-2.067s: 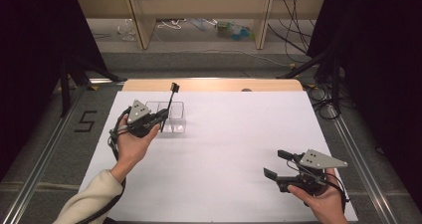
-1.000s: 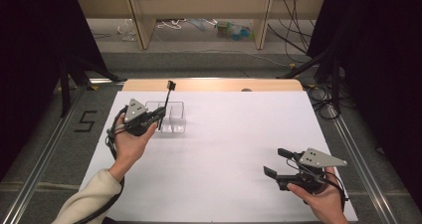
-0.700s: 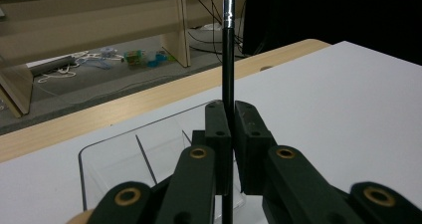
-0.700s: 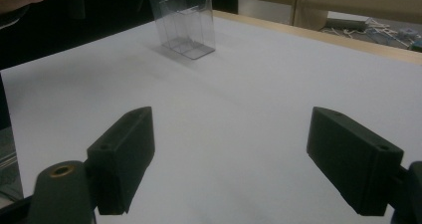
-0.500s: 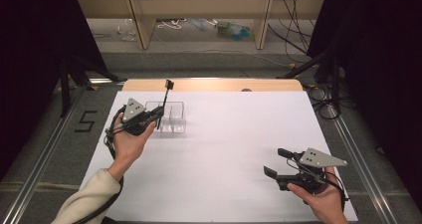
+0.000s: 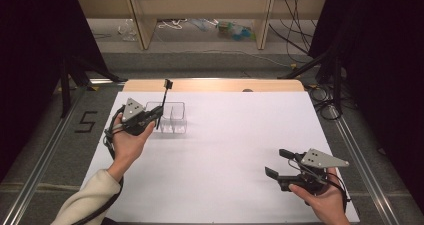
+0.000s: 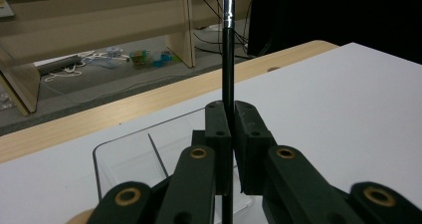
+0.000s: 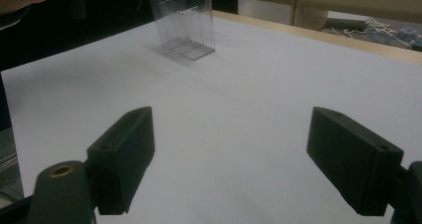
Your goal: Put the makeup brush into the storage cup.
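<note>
Left gripper (image 6: 150,118): jaws clenched on thin black rod (image 6: 164,105), held upright just above clear plastic box (image 6: 172,118) at table's (image 6: 240,135) far left; right gripper (image 6: 281,166): jaws released, near right corner, well apart.

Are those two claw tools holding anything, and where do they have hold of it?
The left gripper clamps a thin black stick low on its shaft, upright by the clear box. The right gripper is open and holds nothing.
</note>
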`<state>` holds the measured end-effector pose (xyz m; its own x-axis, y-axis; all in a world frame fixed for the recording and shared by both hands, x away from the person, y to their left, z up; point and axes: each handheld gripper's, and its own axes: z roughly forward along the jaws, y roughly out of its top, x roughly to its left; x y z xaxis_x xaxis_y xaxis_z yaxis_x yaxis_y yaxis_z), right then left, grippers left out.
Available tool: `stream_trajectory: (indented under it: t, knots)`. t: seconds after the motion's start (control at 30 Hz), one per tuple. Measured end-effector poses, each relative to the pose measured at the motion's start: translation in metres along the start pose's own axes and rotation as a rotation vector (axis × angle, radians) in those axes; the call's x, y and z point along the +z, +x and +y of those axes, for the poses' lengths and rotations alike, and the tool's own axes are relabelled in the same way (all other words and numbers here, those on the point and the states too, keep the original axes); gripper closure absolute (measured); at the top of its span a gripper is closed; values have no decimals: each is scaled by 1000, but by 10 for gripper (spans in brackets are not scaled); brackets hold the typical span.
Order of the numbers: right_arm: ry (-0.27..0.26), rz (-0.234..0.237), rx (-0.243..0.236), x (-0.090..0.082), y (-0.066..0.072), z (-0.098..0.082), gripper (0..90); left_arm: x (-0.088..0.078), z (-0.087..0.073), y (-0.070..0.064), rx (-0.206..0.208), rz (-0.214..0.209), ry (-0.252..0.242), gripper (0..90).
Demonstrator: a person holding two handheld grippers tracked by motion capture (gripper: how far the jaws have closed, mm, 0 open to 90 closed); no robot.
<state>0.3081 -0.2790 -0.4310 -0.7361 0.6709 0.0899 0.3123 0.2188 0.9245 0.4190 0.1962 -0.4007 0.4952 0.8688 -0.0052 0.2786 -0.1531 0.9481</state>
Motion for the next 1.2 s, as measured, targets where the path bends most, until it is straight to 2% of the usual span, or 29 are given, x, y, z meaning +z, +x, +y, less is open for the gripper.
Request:
stream_trajectory:
  t: [1.1,1.17,1.2]
  knots:
    - [0,1,-6,0,0,0,201,-2,1,10,-15,43,-17,853]
    - [-24,5,-4,2,0,-1,201,-2,1,10,-18,45,-18,853]
    - [-1,-2,-6,0,0,0,201,-2,1,10,-18,47,-19,853]
